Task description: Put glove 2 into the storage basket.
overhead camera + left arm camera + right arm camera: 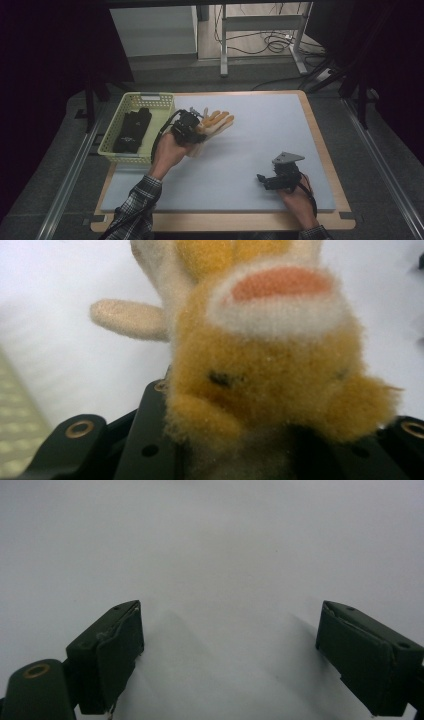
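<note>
Holding: left gripper (192, 125) has its jaws pinching the fuzzy orange-and-cream glove (216, 123) by the cuff, lifted beside the basket (116, 150), likely for dropping in.
Waiting: right gripper (272, 181), jaws spread, idle over the surface (260, 130).

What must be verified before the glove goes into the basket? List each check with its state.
1. Left gripper shut on the plush glove: ok.
2. Glove lifted off the mat: cannot tell.
3. Basket beside the left hand, within reach: ok.
4. Room in the basket next to the black gloves: ok.
5. Right gripper open and away from the path: ok.
</note>
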`<state>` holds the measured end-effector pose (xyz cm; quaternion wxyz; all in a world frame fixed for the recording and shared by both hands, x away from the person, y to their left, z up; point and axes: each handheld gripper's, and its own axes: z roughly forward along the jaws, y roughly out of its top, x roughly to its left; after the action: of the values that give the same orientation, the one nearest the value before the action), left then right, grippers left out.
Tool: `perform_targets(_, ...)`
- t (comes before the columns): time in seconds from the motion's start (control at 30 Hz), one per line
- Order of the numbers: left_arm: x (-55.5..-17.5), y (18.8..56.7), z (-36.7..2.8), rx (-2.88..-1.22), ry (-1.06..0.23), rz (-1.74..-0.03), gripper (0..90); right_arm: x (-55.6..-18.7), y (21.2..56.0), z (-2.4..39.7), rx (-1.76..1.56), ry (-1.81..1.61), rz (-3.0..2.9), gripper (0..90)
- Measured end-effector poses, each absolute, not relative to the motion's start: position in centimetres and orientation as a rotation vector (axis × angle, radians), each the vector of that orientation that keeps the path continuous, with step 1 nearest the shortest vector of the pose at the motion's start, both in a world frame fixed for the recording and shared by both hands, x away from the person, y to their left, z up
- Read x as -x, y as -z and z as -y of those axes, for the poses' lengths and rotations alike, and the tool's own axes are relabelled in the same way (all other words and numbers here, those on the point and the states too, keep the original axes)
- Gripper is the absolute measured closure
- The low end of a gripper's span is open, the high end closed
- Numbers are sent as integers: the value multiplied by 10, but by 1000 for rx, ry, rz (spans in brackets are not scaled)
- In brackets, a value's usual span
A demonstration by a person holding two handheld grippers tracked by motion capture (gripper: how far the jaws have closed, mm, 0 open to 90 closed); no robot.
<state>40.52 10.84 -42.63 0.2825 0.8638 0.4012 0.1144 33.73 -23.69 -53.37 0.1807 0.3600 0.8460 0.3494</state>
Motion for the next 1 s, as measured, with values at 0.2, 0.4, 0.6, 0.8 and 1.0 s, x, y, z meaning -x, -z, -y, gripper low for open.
perform_targets(0.2,-409,407,-133,-2281,-364,-1134,688,-337,534,237,-1017,-987,-2389,115)
perform_targets(0.4,-411,395,-156,-2249,-409,-1193,689,-337,534,237,-1017,-987,-2389,115)
perform_targets(0.6,-415,387,-190,-2206,-469,-1292,688,-337,534,237,-1017,-987,-2389,114)
perform_targets(0.8,-421,389,-222,-2169,-514,-1403,683,-337,534,237,-1017,-987,-2389,115)
perform_targets(1.0,-427,395,-243,-2140,-525,-1486,679,-337,534,237,-1016,-987,-2389,115)
